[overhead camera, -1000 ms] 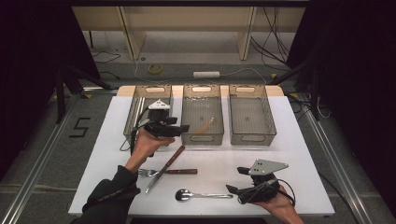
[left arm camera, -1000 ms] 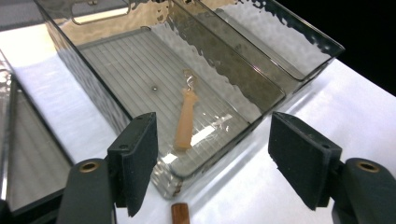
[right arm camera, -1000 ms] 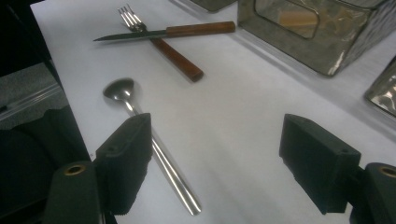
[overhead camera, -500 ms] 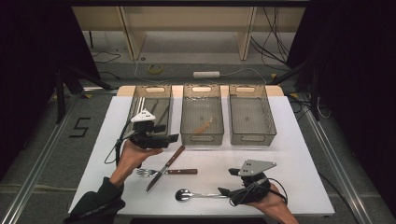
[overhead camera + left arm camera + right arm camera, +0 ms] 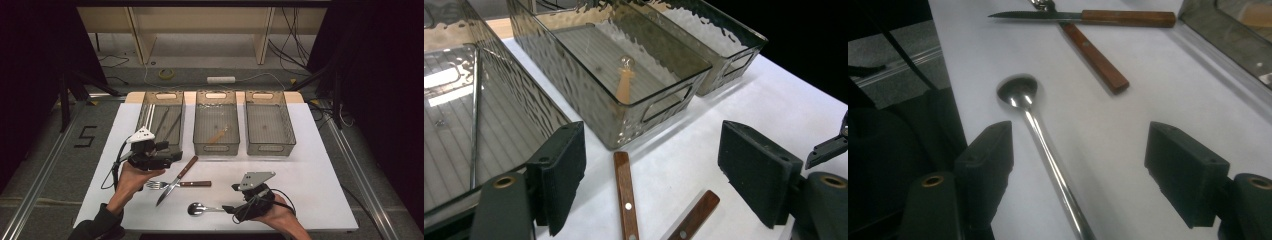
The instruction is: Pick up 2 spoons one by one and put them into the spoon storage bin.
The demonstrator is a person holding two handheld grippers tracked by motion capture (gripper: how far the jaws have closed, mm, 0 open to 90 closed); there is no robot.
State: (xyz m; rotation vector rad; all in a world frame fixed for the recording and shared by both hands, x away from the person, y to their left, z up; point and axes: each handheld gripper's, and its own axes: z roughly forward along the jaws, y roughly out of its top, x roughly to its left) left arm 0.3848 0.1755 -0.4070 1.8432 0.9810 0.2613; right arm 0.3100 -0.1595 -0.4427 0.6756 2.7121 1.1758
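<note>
Right gripper gapes wide, jaws straddling the shiny steel spoon on the white table, apparently lining up a grasp. Left gripper, also open and empty, hovers above the wooden-handled knife, beside the smoky plastic bins.

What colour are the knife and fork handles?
Reddish-brown wood with small metal rivets on the knife handle and fork handle; clearest in the left gripper view.

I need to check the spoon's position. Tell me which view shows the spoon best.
The right gripper view: the spoon lies lengthwise between that gripper's open jaws, bowl and handle sharp. The high view shows the spoon whole but small, on the white table just left of the right gripper. The left gripper view looks toward the bins and wooden handles instead.
</note>
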